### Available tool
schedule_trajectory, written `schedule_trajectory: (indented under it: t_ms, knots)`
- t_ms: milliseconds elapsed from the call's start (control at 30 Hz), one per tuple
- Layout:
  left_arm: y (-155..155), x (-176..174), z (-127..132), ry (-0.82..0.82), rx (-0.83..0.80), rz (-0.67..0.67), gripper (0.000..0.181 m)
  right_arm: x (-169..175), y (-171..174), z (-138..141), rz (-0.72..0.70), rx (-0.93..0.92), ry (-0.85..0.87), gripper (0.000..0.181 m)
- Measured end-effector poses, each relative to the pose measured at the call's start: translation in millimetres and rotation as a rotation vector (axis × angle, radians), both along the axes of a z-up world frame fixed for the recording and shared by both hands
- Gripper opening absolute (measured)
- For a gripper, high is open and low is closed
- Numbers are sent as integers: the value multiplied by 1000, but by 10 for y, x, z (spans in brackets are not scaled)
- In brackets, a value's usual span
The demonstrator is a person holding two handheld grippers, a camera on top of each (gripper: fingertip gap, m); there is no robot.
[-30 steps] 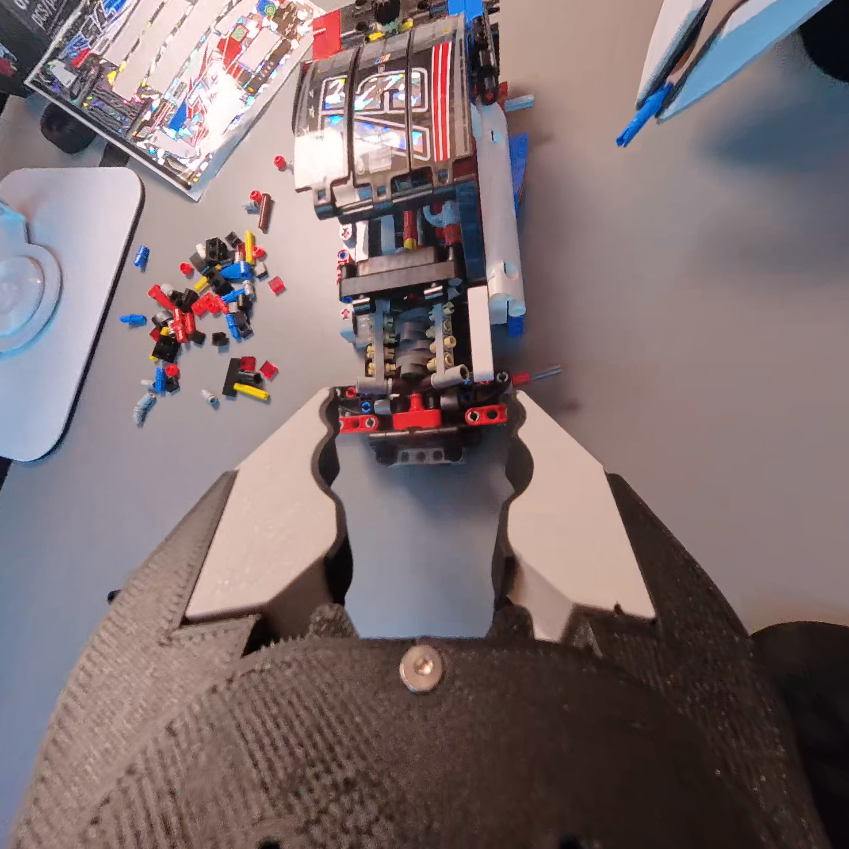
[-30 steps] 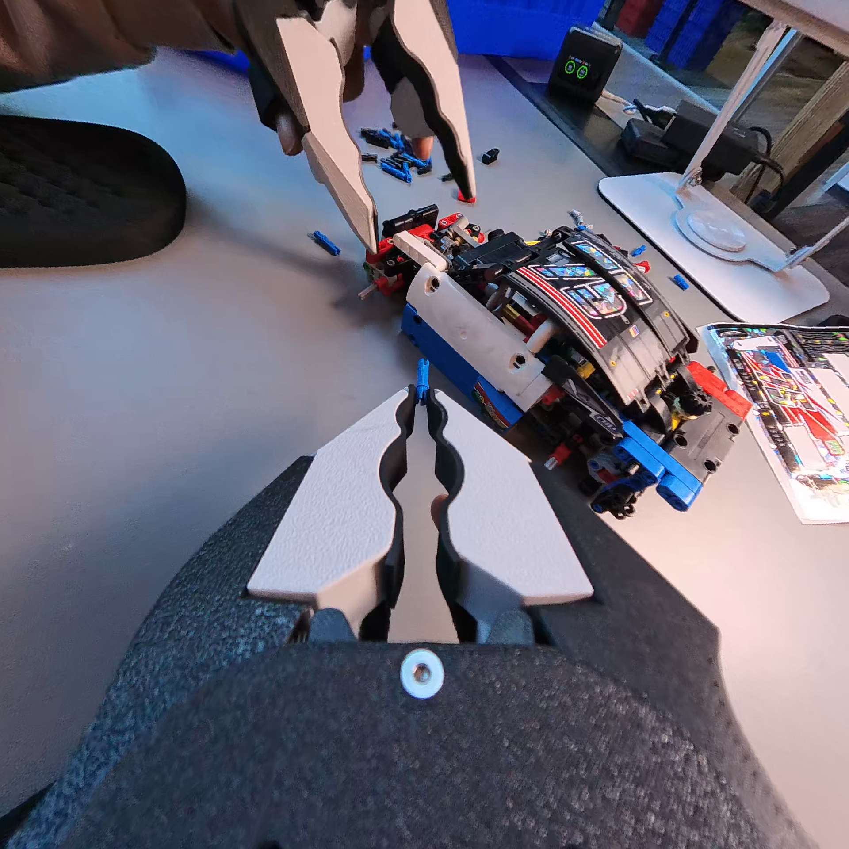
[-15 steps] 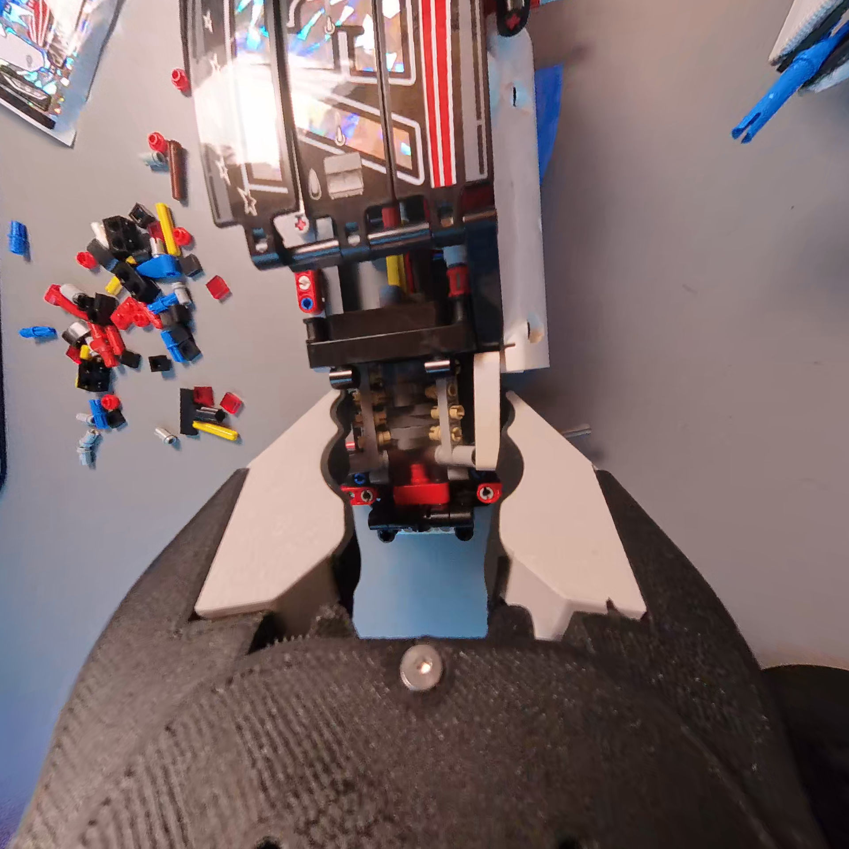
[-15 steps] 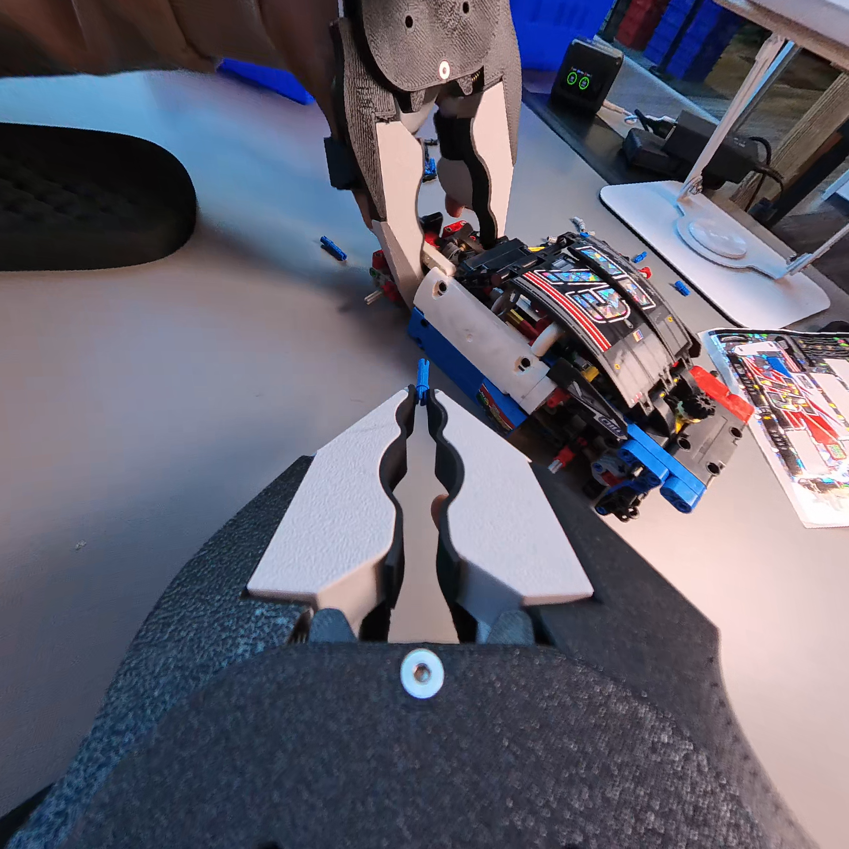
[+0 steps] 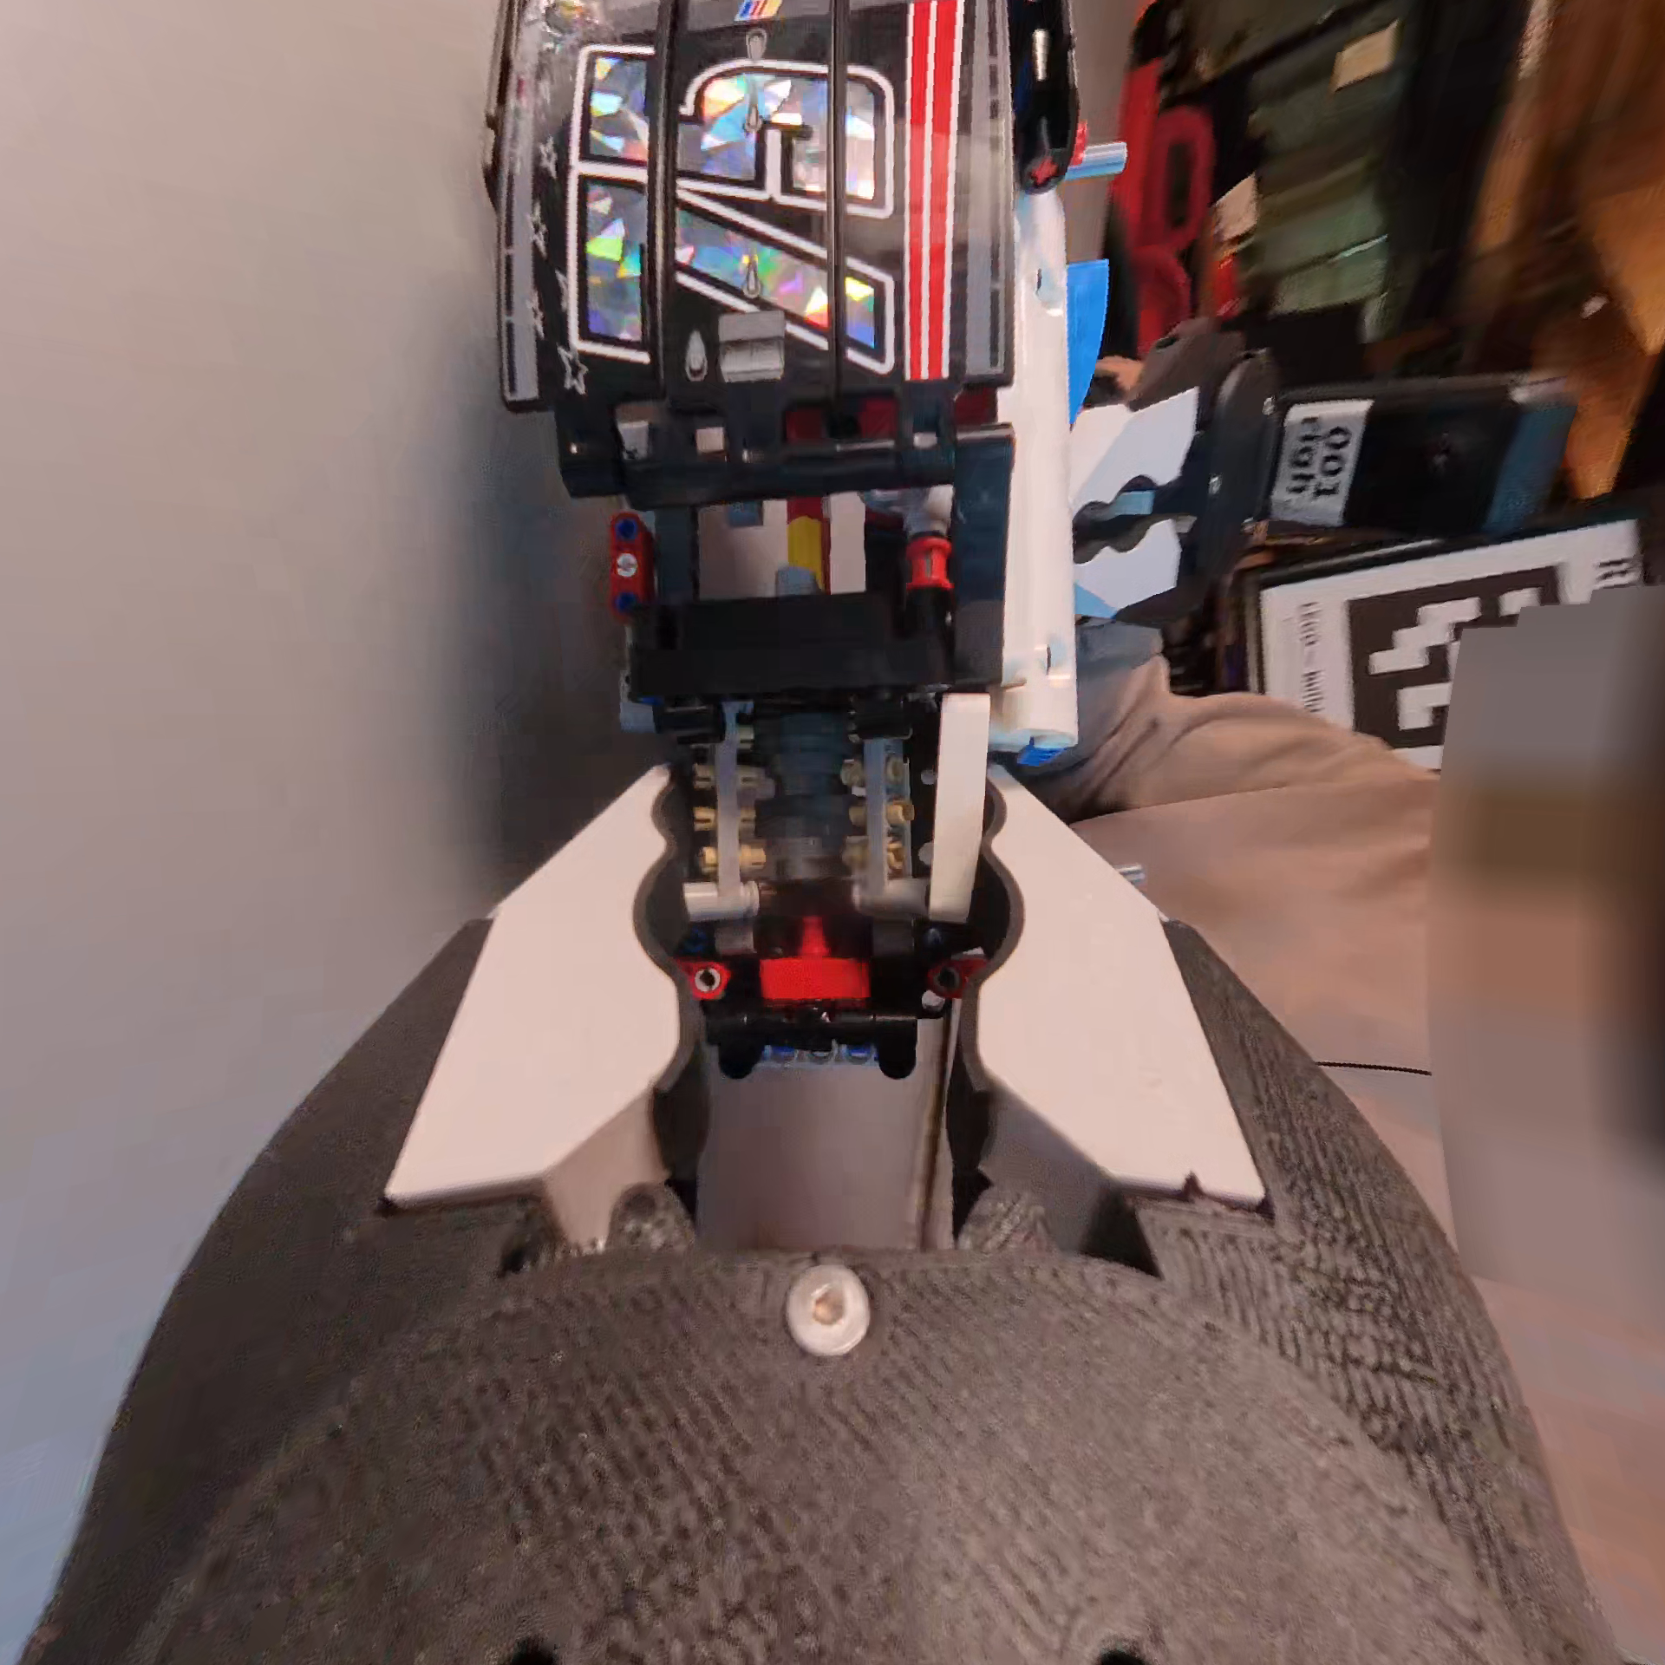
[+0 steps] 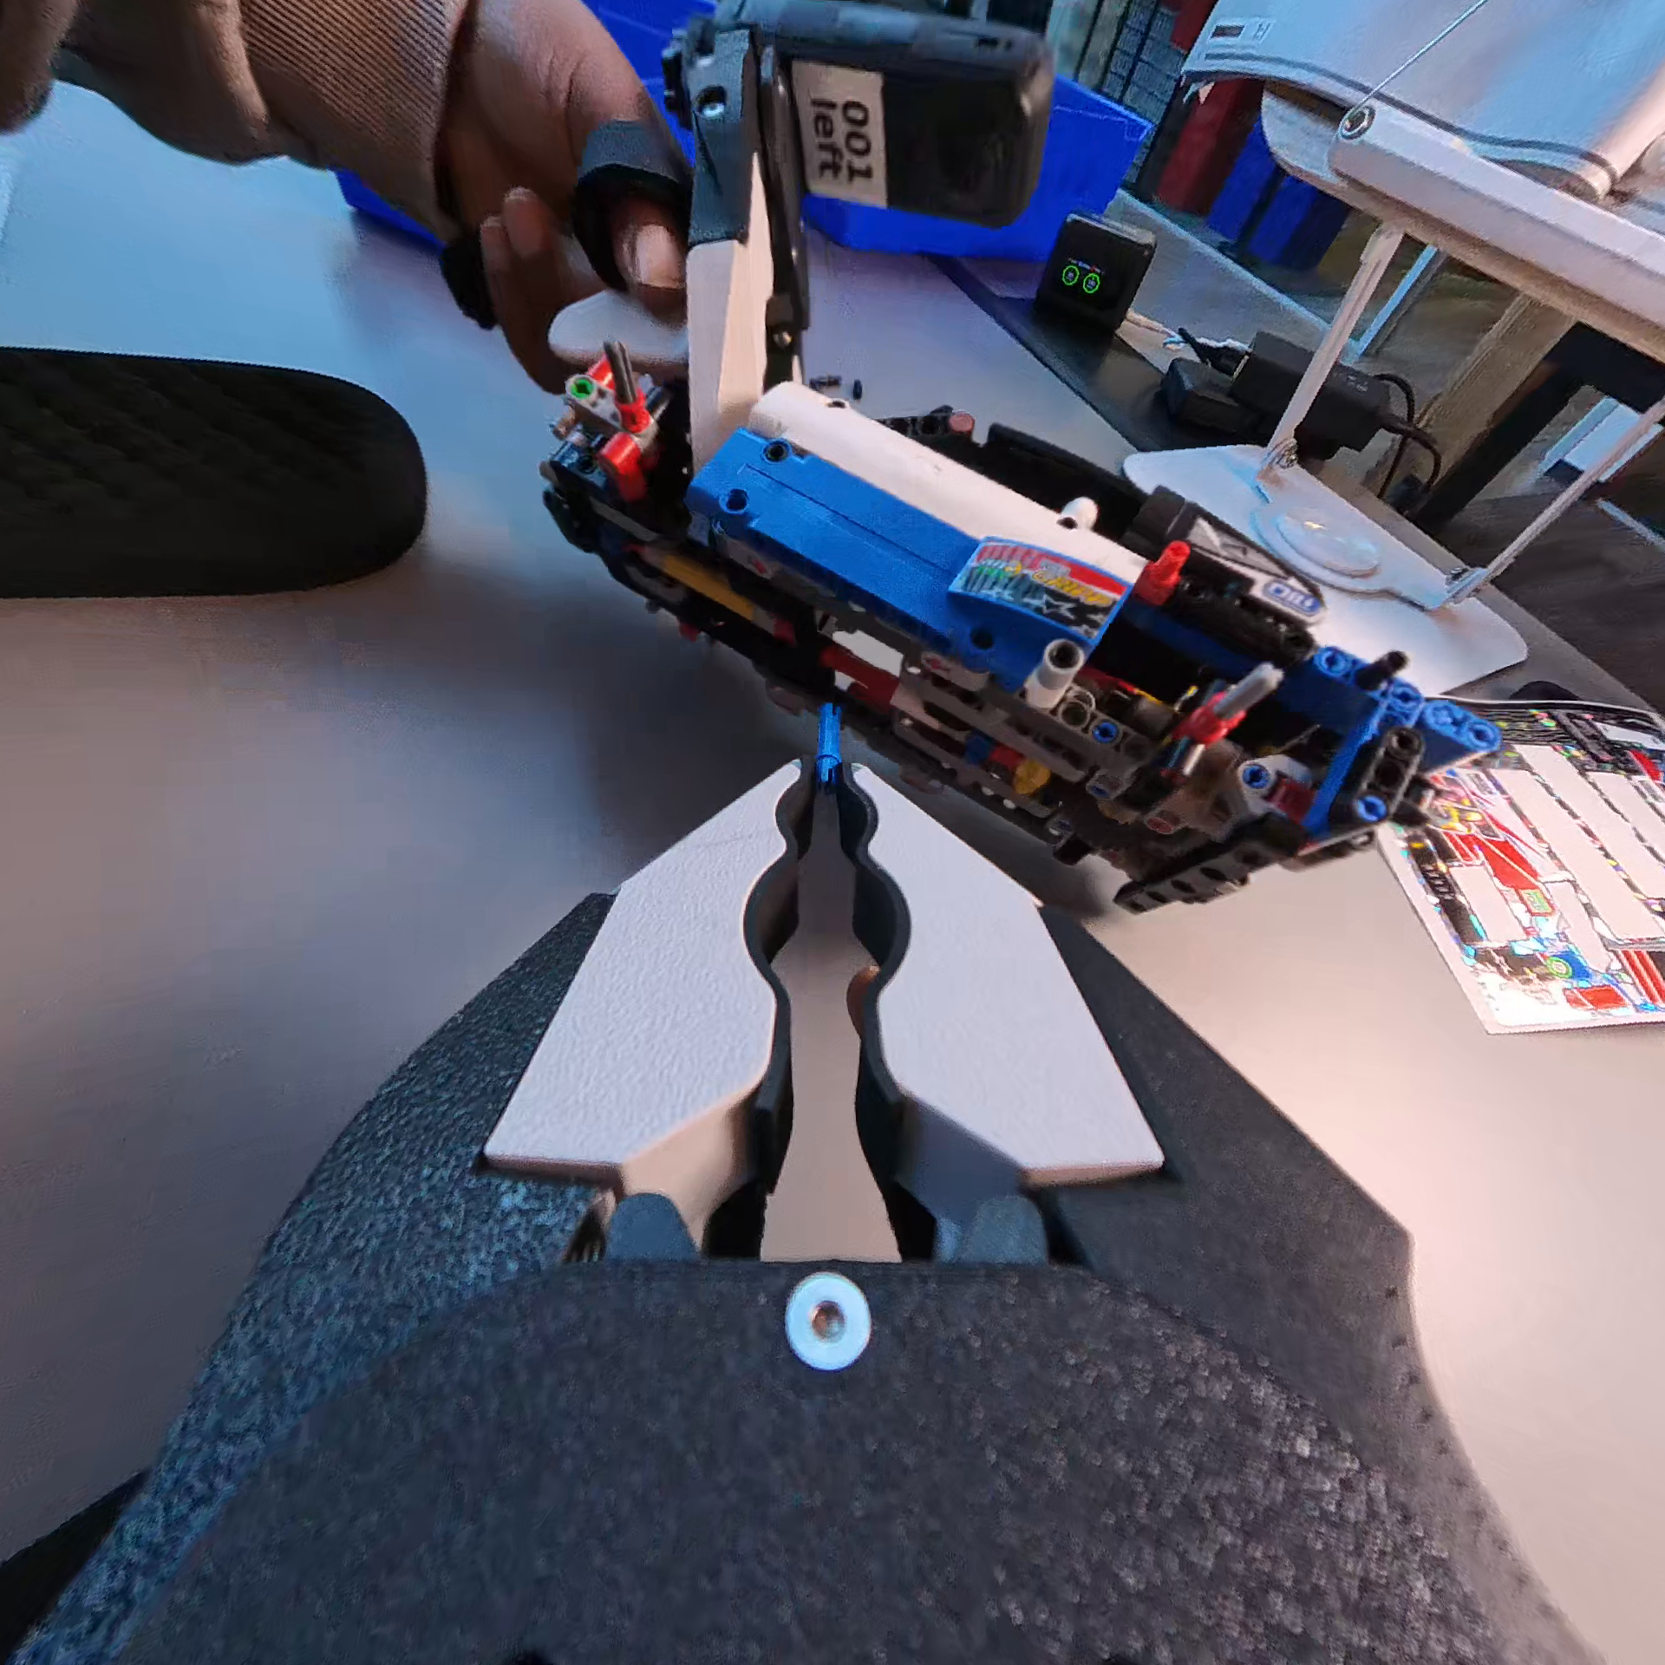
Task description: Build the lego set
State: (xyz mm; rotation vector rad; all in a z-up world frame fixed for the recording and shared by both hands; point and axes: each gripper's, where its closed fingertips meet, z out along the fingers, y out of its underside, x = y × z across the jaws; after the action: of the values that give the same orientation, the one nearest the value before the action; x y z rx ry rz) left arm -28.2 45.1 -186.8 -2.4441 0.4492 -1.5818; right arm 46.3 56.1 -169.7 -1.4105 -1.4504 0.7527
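Left tool (image 5: 824, 901) clamps the rear end of the lego car (image 5: 793, 378), lifted and tilted off the desk (image 6: 270, 811).
Right tool (image 6: 827, 782) pinches a blue pin (image 6: 827, 743) at its tips, its end just under the car's underside, perhaps touching.

A lab workbench — blue storage bins (image 6: 1072, 171), chargers (image 6: 1261, 378), a fiducial marker board (image 5: 1460, 649).
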Motion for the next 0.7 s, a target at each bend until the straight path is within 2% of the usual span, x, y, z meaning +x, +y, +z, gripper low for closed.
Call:
schedule_trajectory:
  t_ms: [100,267,533,700]
  knots:
    - [-113,120,52,-132,-69,69,63,-14,-7,-19,9,1,-7,3]
    - [-215,293,78,-216,-49,104,66,-95,-24,2,26,-2,-4,3]
    - [-145,392,96,-262,85,179,64,-72,3,41,-15,-15,-34,3]
    - [-67,397,66,-177,195,215,64,86,-62,-19,-45,-42,-106,3]
